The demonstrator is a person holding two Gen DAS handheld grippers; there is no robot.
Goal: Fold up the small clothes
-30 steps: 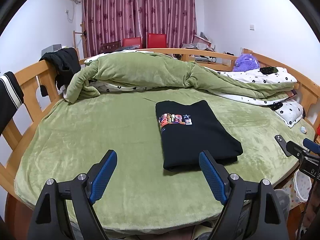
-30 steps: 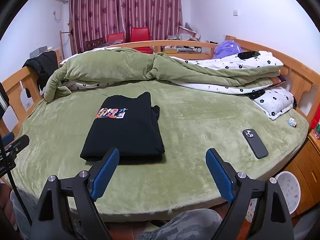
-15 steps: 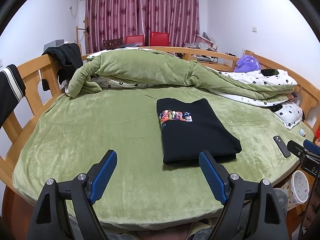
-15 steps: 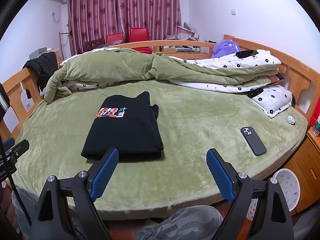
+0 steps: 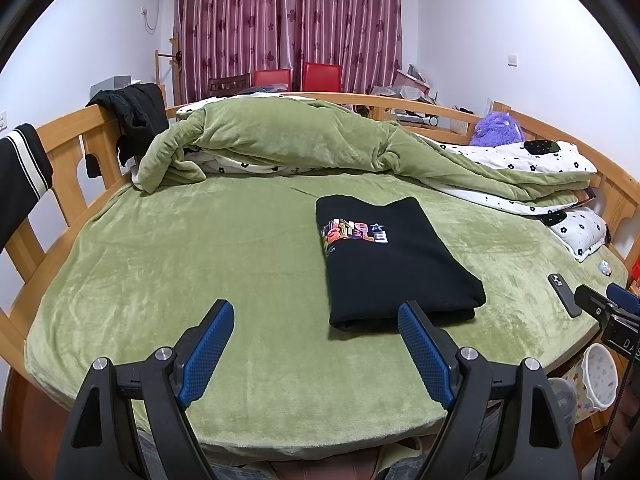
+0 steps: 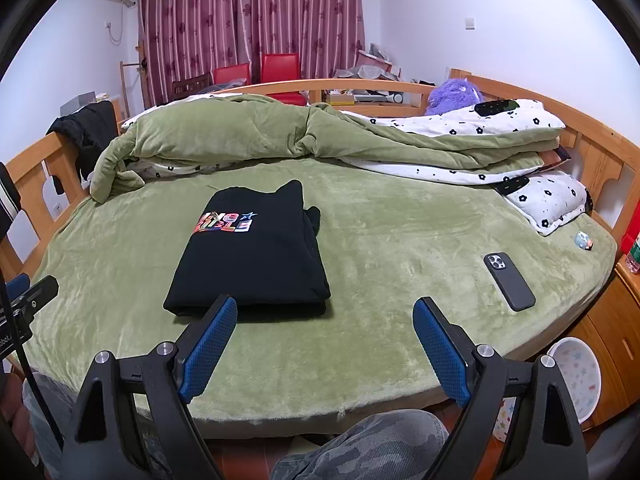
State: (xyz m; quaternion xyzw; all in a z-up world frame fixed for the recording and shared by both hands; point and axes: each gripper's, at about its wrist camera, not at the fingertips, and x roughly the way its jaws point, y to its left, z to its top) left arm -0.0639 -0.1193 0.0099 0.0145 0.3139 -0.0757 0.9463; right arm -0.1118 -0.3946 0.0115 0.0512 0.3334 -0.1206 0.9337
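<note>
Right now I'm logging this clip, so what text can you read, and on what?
"DAS", cut off at the picture's edge: on the right gripper's black body.
"boot", partial: on the left gripper's body.
Colourful print on the folded black shirt: lettering too stylised to read.
Nothing else legible.

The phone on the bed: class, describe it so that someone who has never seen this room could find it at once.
Start at the big bed with the green cover. Look toward its near right edge, below the flowered pillow. The phone lies there face down: a flat dark slab with camera lenses at one corner, far smaller than the folded black shirt to its left.
</note>
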